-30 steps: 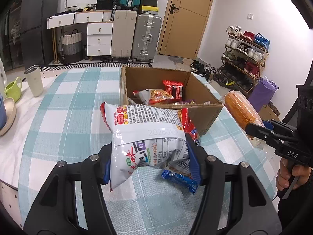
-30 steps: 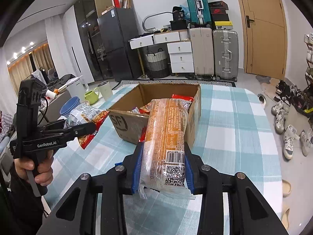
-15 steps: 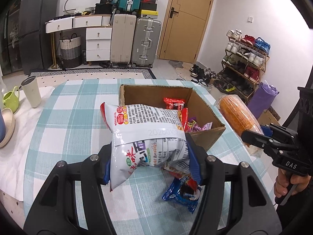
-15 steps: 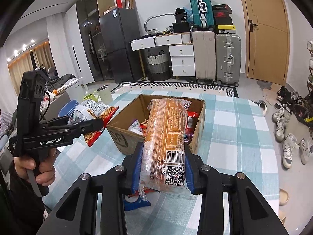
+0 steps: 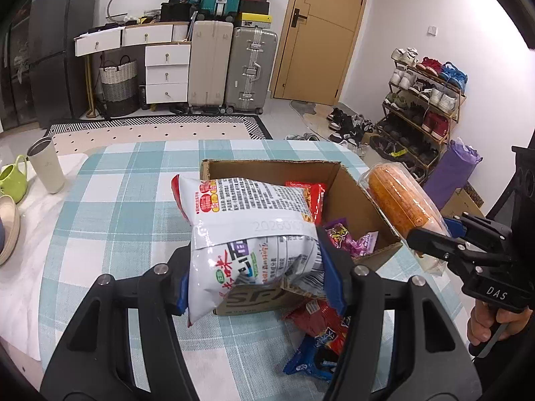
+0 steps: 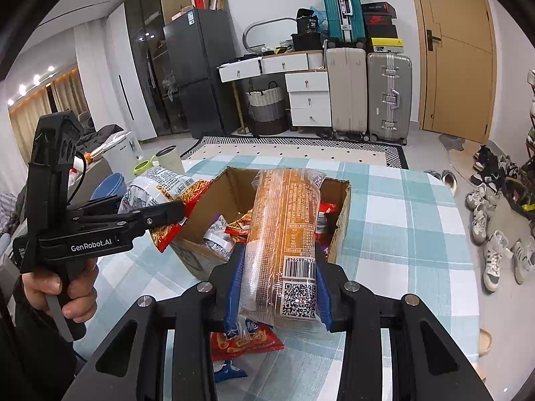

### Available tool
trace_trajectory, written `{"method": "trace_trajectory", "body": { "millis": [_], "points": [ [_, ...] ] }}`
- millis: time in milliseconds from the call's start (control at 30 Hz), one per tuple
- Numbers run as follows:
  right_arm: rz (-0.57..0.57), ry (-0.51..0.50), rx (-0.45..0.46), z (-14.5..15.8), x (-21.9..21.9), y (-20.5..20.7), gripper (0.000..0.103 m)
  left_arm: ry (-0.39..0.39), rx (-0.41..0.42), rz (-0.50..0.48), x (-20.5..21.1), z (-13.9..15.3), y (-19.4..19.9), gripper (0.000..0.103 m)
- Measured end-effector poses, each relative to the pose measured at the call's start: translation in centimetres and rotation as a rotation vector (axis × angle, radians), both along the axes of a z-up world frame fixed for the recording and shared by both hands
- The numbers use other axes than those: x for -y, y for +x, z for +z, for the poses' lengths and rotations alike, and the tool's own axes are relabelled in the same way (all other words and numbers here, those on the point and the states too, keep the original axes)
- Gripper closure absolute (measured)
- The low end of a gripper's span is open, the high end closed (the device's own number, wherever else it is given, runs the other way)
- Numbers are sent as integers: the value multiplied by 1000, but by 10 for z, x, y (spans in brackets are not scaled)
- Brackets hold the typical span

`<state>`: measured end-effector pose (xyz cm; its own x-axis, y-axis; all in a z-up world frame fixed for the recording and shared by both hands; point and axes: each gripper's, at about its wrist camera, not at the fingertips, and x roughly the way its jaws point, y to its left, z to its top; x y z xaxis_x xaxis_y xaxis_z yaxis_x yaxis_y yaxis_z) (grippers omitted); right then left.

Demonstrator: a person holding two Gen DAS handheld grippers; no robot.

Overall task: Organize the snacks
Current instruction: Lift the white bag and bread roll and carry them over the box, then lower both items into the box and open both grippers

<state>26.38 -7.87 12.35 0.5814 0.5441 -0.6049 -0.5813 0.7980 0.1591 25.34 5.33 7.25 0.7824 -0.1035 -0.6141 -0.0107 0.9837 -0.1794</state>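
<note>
Mid-carry, both hands loaded and hovering over the near edge of the cardboard box on the checked table. Left gripper is clamped on a white noodle-snack bag; right gripper is closed tight on a long orange cracker pack — each pack stands up from the jaws, tipped toward the box. My read: this is the drop-off step. Next move calls for carrying each pack clear past the box's near wall, lowering it over the open top, then releasing; the long pack likely needs laying flat to fit. Counts: two grippers, two packs in hand, one box already holding several packets (red, purple — exact number can't tell), and two loose packets on the table just below the jaws, a red one and a blue one.
</note>
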Motion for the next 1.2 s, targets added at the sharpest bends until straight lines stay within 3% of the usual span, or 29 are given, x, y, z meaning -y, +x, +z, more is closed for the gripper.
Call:
{"method": "trace_trajectory", "body": {
  "millis": [933,1200],
  "points": [
    [15,-50,-55,-38,-34,72,67,37,-77,-26,7,-46,88,45],
    [21,-66,-43,-44,-38,76,69,94,-89,-35,17,-57,96,45]
  ]
}}
